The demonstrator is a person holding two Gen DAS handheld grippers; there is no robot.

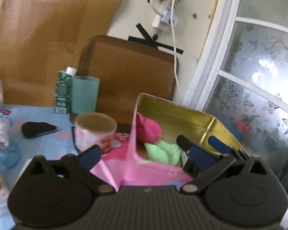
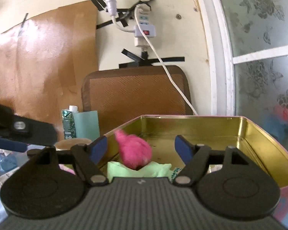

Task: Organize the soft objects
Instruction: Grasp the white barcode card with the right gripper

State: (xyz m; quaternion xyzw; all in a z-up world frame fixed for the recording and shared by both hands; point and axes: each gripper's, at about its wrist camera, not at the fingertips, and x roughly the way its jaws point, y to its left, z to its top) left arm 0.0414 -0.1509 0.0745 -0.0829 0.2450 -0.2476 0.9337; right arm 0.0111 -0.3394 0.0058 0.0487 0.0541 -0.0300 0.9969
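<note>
Right wrist: pink plush point(image 2: 135, 150) lies between parted right tongs point(image 2: 142, 149), untouched.

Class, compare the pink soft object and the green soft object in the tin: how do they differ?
The pink object is fuzzy and rounded; the green object looks smooth and folded flat. The pink one rests partly on top; the green one lies beneath. Both are soft things inside the tin, and neither gripper holds them.

tin point(image 2: 259, 134) top open | cup point(image 1: 95, 132) beside, possibly touching
</note>
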